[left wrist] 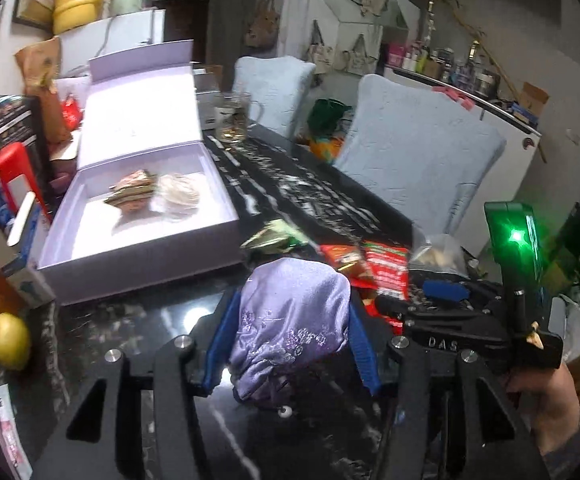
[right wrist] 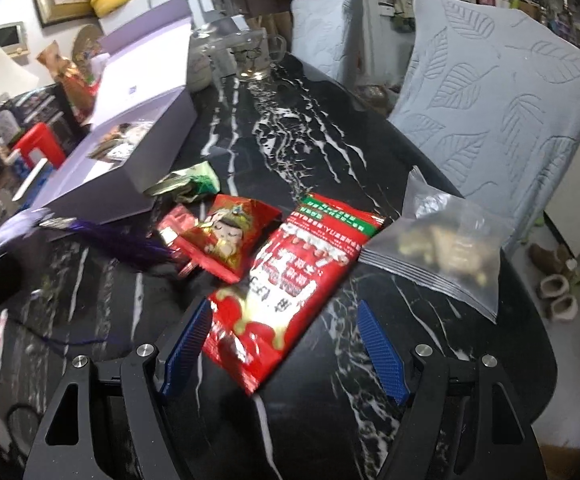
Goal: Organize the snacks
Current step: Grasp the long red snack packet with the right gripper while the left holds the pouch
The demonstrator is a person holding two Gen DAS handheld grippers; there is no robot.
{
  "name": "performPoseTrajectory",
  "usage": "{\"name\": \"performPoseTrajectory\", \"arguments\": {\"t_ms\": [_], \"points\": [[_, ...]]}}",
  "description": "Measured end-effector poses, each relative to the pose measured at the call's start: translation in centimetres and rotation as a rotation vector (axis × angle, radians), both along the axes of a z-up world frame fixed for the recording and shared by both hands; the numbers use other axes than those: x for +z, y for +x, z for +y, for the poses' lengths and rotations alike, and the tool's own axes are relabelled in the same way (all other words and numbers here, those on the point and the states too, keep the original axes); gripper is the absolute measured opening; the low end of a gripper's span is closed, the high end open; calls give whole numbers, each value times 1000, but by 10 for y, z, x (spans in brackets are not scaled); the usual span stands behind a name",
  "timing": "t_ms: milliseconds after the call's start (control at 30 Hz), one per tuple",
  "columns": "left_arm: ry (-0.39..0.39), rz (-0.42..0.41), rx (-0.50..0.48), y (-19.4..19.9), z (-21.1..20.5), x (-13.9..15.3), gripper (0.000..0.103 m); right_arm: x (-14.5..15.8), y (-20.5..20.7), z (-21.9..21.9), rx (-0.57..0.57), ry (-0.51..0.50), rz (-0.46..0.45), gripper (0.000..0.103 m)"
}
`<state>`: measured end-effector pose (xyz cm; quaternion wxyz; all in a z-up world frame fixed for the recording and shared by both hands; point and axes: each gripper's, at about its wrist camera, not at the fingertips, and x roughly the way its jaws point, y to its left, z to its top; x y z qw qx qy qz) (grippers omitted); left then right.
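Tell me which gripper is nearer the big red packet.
Right. The right gripper hangs just over the big red packet, open jaws either side of its near end. The left gripper, shut on a purple pouch, is off beside the box.

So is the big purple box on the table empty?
No, the open lilac cardboard box already holds a few wrapped snacks and a pale round packet.

free: bare marble table [right wrist: 290, 128] | blocked: open box [left wrist: 137, 240], glass mug [left wrist: 233, 120]
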<state>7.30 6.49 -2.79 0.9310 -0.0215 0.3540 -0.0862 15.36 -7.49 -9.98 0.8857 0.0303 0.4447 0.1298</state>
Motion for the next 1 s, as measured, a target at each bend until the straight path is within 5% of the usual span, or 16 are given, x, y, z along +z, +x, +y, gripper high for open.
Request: {"name": "performPoseTrajectory", "arguments": {"t_ms": [333,367,433,533,1000], "points": [[-21,47,39,8,16,-20,52,-9,18,27,-51,-131,-8,90],[-13,44,44,8,16,-20,52,-10,17,26,-48,-128,-13,89],[-14,44,45,9,18,-21,52,-8,14,24,-42,-139,-34,64],[-20,51,40,11,18,-23,52,-7,9,19,-29,-151,-40,56],[-26,148,-35,13,0,-52,52,-5,-55,-2,104,-164,8,59]]}}
